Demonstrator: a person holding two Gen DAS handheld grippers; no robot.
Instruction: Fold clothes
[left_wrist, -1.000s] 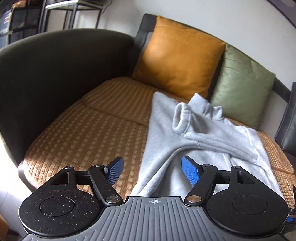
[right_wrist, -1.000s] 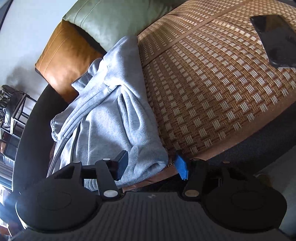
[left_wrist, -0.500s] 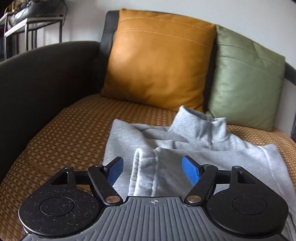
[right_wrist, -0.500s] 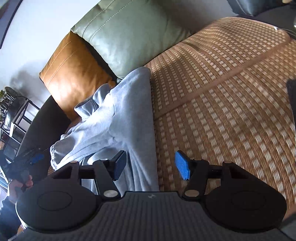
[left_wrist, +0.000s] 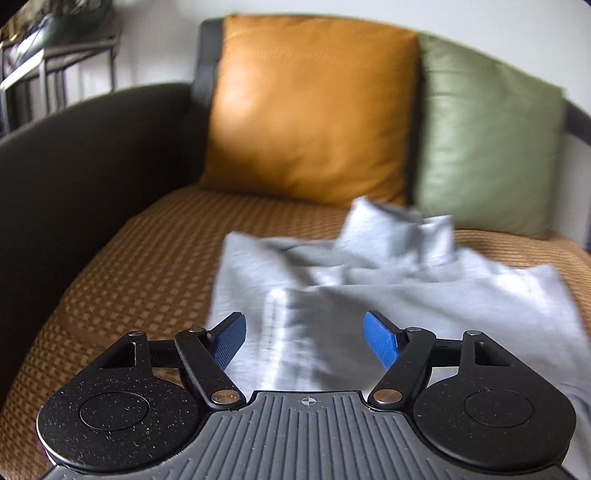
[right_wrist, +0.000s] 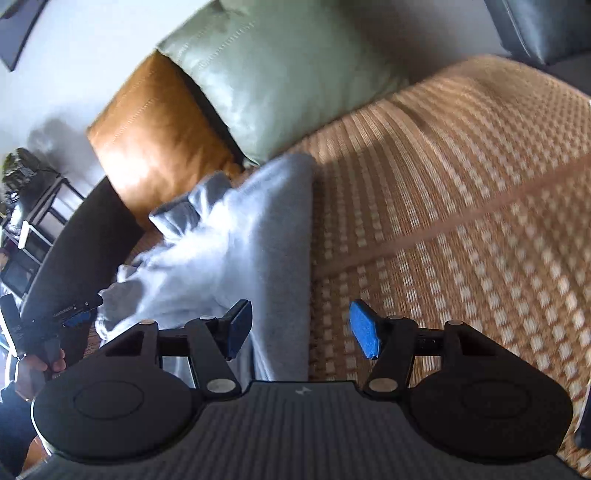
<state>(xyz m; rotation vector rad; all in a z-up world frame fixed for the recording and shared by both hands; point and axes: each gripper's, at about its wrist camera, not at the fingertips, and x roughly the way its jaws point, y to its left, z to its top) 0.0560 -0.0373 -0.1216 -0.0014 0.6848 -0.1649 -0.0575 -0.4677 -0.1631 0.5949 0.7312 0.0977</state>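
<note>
A light grey sweatshirt (left_wrist: 388, 291) lies on the woven sofa seat, its collar (left_wrist: 399, 232) raised toward the cushions. In the left wrist view my left gripper (left_wrist: 304, 341) hovers open over the near part of the sweatshirt, where a sleeve cuff (left_wrist: 284, 321) lies between the blue pads; nothing is pinched. In the right wrist view the same sweatshirt (right_wrist: 258, 251) stretches away from me. My right gripper (right_wrist: 301, 330) is open above its right edge, one pad over cloth and the other over the mat. The left gripper (right_wrist: 74, 314) shows at the far left, held by a hand.
An orange cushion (left_wrist: 306, 110) and a green cushion (left_wrist: 487, 140) lean on the sofa back. The dark armrest (left_wrist: 85, 155) curves round the left side. A woven mat (right_wrist: 461, 221) covers the seat to the right. A metal shelf (left_wrist: 48, 59) stands beyond the armrest.
Both grippers have swung from the sofa's front edge to look along the seat toward the cushions. The sweatshirt lies flatter, with its sleeve folded across. Both stay open.
</note>
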